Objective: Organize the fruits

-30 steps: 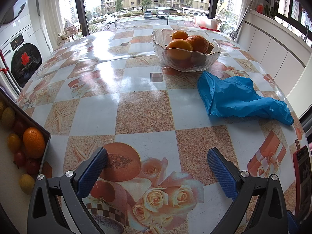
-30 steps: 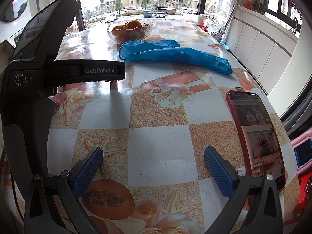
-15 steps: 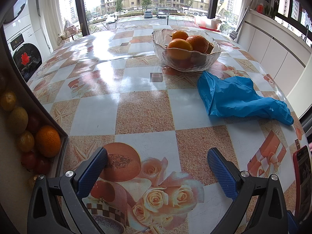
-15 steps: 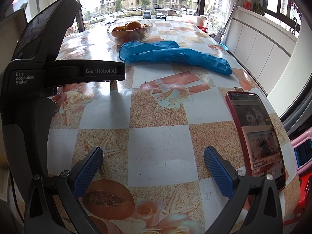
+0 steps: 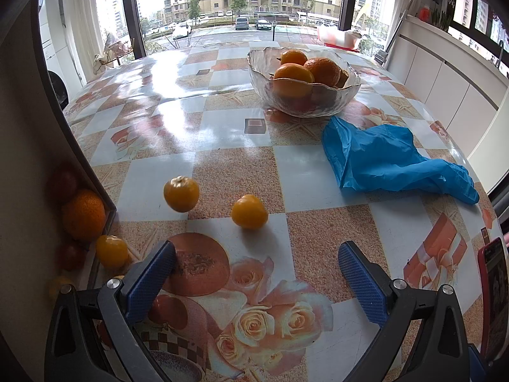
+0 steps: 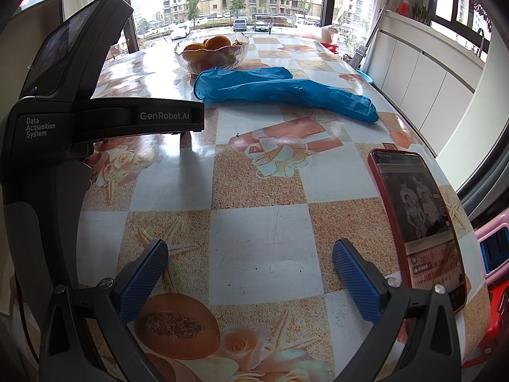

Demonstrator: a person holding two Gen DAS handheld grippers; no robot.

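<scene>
A glass bowl (image 5: pixel 345 95) (image 6: pixel 235 54) with oranges stands at the table's far side. A cardboard box (image 5: pixel 35 146) tips over the table's left edge, and fruit spills from it. Two small yellow-orange fruits (image 5: pixel 181 193) (image 5: pixel 249 211) are loose on the tablecloth. A big orange (image 5: pixel 83 215), a yellow fruit (image 5: pixel 111 251) and red ones sit at the box mouth. My left gripper (image 5: pixel 256 278) is open and empty just short of the loose fruit. My right gripper (image 6: pixel 249 278) is open and empty over bare cloth.
A blue rubber glove (image 5: pixel 385 159) (image 6: pixel 280 87) lies right of the bowl. A red-cased phone (image 6: pixel 420 226) (image 5: pixel 494 299) rests near the right edge. The left gripper's black body (image 6: pixel 63 117) fills the left of the right wrist view. White cabinets line the right wall.
The box at the left has tipped up and further over the table. Two small fruits have rolled out onto the cloth, and others have slid to its mouth. Neither gripper has moved.
</scene>
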